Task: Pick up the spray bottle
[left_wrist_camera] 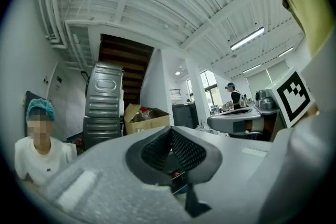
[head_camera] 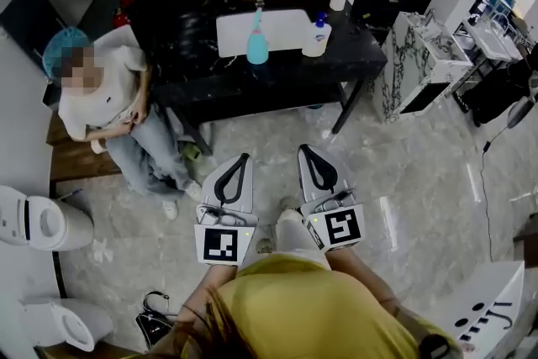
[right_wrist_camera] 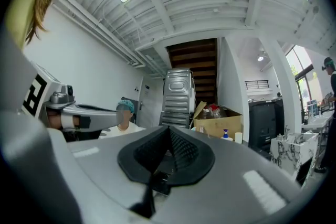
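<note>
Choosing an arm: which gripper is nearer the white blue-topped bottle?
Right. The right gripper points almost straight at the white bottle, short of the table; the left gripper is offset farther left.

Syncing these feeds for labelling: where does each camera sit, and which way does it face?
Head view: on the person's head, steeply down at black table and spray bottle; left gripper, right gripper, yellow-clad shoulders show.
Left gripper view: on the left gripper, level along its shut jaws toward the cardboard box; right gripper at right.
Right gripper view: on the right gripper, level along shut jaws; left gripper at left.
Shared: all three show the cardboard box and seated person.
</note>
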A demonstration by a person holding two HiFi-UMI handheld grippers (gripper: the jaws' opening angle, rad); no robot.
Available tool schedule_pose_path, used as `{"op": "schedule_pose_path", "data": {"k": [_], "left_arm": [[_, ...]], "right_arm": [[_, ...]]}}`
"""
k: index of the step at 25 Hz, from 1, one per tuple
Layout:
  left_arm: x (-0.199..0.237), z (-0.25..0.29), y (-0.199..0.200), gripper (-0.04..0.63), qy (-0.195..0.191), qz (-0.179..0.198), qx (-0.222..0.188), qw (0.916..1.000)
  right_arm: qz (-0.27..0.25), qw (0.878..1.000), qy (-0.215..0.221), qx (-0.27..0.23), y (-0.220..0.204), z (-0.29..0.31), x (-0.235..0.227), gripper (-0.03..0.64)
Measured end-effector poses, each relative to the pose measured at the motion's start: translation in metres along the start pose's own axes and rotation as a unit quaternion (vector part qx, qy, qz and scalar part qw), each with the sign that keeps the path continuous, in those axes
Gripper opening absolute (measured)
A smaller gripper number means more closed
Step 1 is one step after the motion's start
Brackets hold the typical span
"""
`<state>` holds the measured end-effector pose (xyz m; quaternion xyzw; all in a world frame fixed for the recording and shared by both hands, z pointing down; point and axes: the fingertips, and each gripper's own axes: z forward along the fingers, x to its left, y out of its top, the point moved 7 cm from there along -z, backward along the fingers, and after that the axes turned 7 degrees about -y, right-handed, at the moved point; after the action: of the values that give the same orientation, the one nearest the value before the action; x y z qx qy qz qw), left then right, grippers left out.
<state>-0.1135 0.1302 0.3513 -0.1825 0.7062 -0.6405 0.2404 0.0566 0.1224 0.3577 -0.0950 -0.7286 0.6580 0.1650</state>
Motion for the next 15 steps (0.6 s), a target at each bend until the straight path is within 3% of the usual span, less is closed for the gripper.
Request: {"op": "schedule_pose_path", "data": {"k": [6, 15], "left_arm": [[0.032, 0.048, -0.02, 0.003, 0.002, -0.007, -0.009, 0.9999], [0.1, 0.17, -0.033, 0.003, 0.005, 0.006, -0.014, 0.9999]], "right_arm": [[-0.008, 1.0, 0.002, -0.005, -0.019, 0.057, -0.021, 0.0], [-0.01, 0.999, 0.032, -0.012, -0.038, 0.195, -0.081, 0.003]]}}
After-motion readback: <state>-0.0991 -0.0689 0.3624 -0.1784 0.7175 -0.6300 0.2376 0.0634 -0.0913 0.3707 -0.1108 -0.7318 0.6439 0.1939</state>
